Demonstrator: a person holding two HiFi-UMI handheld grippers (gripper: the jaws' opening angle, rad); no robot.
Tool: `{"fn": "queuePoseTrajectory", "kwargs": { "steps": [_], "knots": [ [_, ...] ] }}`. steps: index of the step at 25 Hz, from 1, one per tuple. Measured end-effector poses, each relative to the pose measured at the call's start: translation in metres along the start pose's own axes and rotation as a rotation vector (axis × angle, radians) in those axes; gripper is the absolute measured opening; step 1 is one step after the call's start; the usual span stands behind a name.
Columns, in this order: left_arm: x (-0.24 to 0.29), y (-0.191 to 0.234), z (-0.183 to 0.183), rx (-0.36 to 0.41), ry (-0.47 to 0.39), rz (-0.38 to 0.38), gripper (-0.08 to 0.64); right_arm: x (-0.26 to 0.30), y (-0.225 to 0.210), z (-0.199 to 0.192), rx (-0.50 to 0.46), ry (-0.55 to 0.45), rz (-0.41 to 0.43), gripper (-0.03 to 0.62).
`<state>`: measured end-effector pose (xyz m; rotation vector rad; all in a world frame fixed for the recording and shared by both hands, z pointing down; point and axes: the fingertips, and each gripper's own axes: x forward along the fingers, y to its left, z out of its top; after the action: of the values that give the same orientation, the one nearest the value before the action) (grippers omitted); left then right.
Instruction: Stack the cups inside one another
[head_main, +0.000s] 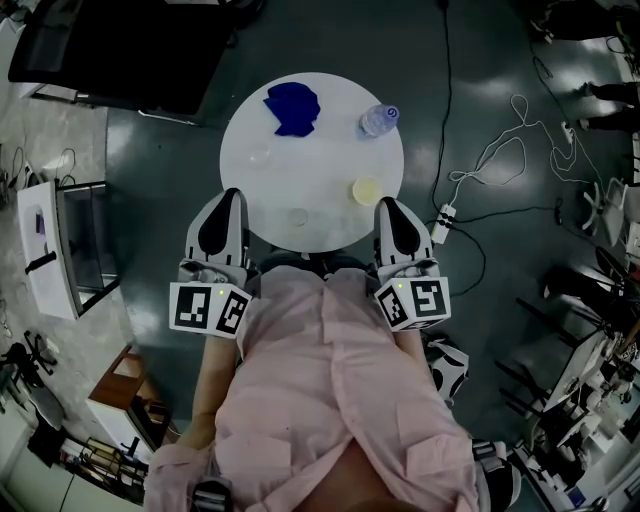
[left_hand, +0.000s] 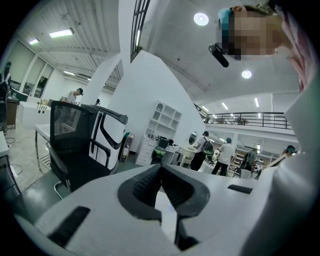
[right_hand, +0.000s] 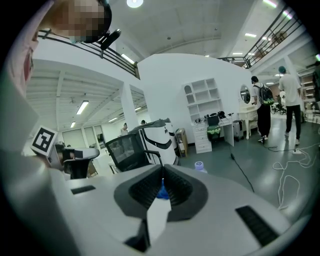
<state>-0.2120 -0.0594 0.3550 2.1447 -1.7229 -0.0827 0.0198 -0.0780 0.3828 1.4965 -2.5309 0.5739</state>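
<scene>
On the round white table (head_main: 330, 100) stand a clear cup (head_main: 260, 155) at the left, another clear cup (head_main: 298, 216) near the front edge, and a yellowish cup (head_main: 366, 190) at the right. The cups stand apart from one another. My left gripper (head_main: 232, 197) hovers at the table's near left edge, shut and empty. My right gripper (head_main: 386, 204) is at the near right edge, just short of the yellowish cup, also shut with nothing held. In the left gripper view the jaw tips (left_hand: 160, 167) meet. The right gripper's tips (right_hand: 162, 170) meet as well.
A crumpled blue thing (head_main: 292, 108) lies at the table's far side and shows behind the right jaws (right_hand: 161, 192). A water bottle (head_main: 378, 120) (right_hand: 199, 165) stands at the far right. A dark office chair (left_hand: 75, 145) is beyond the table; cables (head_main: 500, 160) trail on the floor.
</scene>
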Motion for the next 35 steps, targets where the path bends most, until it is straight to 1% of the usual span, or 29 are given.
{"fn": "queuePoseTrajectory", "kwargs": {
  "steps": [10,16,20,23,28,32,35],
  "knots": [
    [0.003,0.002,-0.001,-0.003,0.01,-0.002,0.018,0.001,-0.002,0.002,-0.003,-0.003,-0.01,0.032],
    [0.006,0.016,-0.001,0.017,0.026,0.032,0.018,0.005,-0.001,0.003,-0.007,0.001,-0.013,0.032],
    [0.012,0.031,-0.004,0.044,0.048,0.047,0.018,0.006,-0.001,0.003,-0.006,0.004,-0.016,0.032],
    [0.019,0.042,-0.015,0.069,0.103,0.034,0.018,0.007,0.0,0.002,-0.007,0.011,-0.018,0.032],
    [0.037,0.062,-0.051,0.161,0.254,0.013,0.018,0.009,-0.001,0.001,-0.005,0.021,-0.031,0.032],
    [0.053,0.076,-0.079,0.187,0.36,0.0,0.018,0.008,-0.004,0.0,0.002,0.025,-0.049,0.032],
    [0.069,0.085,-0.097,0.205,0.42,-0.011,0.018,0.007,-0.007,0.001,0.008,0.03,-0.065,0.032]
  ]
}}
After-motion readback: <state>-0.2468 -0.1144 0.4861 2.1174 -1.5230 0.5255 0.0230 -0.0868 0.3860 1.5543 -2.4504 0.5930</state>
